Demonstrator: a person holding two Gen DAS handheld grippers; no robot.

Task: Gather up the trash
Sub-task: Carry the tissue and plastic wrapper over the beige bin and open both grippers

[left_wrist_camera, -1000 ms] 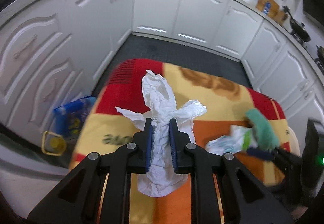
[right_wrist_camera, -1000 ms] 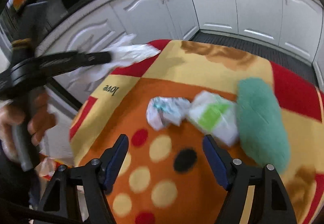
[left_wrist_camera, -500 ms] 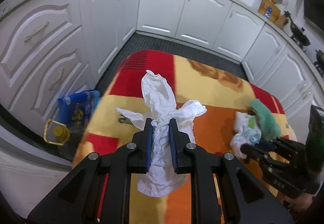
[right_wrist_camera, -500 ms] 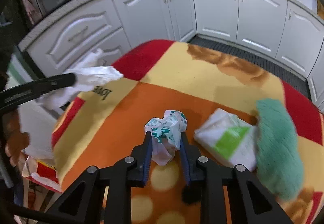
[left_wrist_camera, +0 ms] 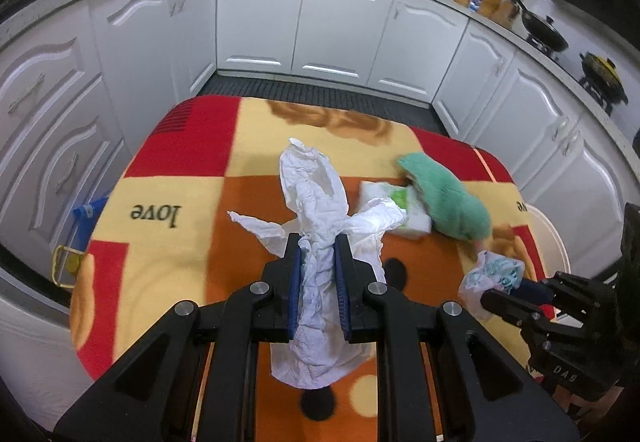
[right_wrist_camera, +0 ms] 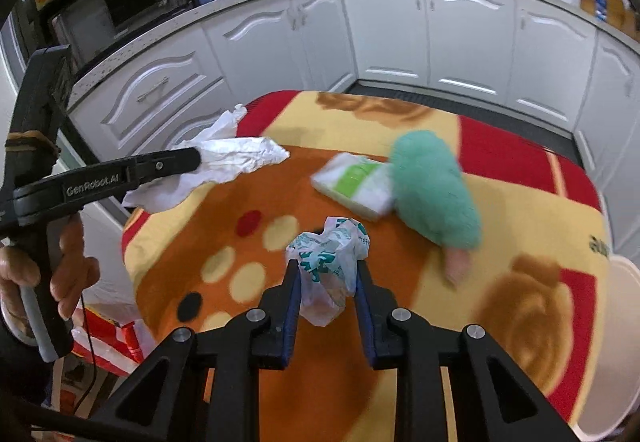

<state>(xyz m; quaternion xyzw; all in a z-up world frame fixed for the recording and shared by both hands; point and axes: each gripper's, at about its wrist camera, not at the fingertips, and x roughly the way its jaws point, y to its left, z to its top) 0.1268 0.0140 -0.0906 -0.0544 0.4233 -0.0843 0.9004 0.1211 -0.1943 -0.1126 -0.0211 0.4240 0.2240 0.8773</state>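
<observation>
Left gripper [left_wrist_camera: 318,262]: clamped on white crumpled tissue [left_wrist_camera: 316,210], held above the blanket-covered bench [left_wrist_camera: 168,250].
Right gripper [right_wrist_camera: 327,282]: pinched a printed plastic wrapper [right_wrist_camera: 330,254], lifted off that bench, near the green cloth [right_wrist_camera: 434,188].

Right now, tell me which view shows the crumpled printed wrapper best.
The right wrist view: the printed wrapper sits centered, pinched in the right gripper. The left wrist view shows it small, near the right edge.

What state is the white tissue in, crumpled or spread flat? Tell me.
Crumpled. The white tissue is wrinkled and bunched, pinched between the pads of the left tongs, with twisted ends sticking out above the blanket.
</observation>
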